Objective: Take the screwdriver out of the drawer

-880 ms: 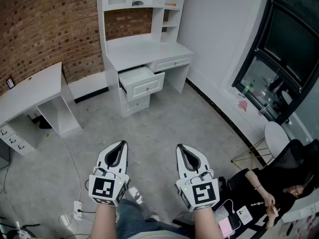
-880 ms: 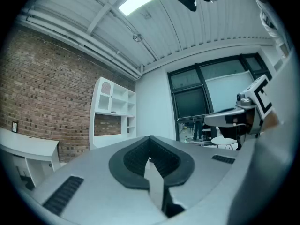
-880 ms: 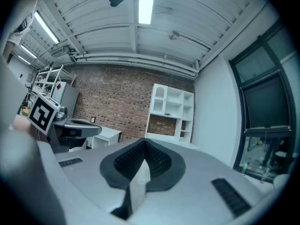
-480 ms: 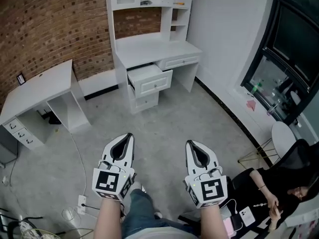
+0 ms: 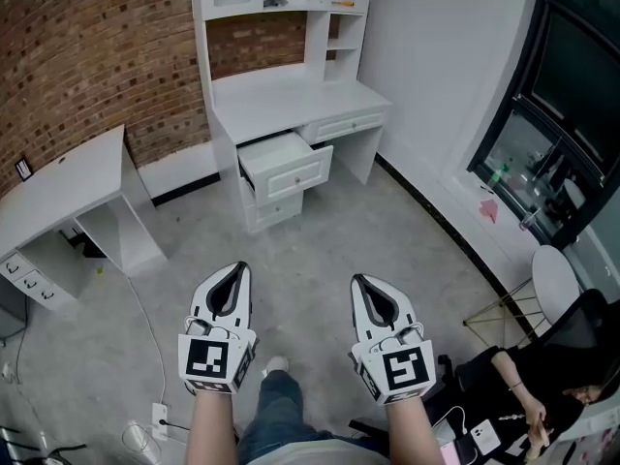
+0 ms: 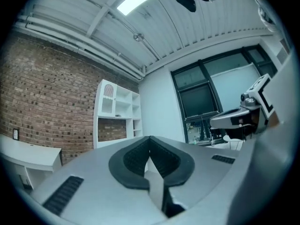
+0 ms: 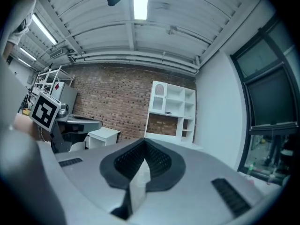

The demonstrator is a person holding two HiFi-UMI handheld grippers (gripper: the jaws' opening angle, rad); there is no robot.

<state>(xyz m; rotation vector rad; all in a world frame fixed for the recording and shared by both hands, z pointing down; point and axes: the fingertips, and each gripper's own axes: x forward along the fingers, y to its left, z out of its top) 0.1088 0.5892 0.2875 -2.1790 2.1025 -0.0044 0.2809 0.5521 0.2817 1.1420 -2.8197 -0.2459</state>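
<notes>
Your left gripper [image 5: 235, 271] and right gripper [image 5: 358, 283] both have jaws pressed together, empty. The drawer [image 5: 286, 163] stands open well ahead (the screwdriver is too small to make out inside).

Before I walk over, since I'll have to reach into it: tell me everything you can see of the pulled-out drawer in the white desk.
The drawer is white, seemingly painted wood, with a framed front panel. It stands pulled well out of the white desk, just under the desktop, beside the knee space and above a shut lower drawer. From above its inside shows pale; no contents can be made out at this distance. Nothing but the desk touches it.
</notes>
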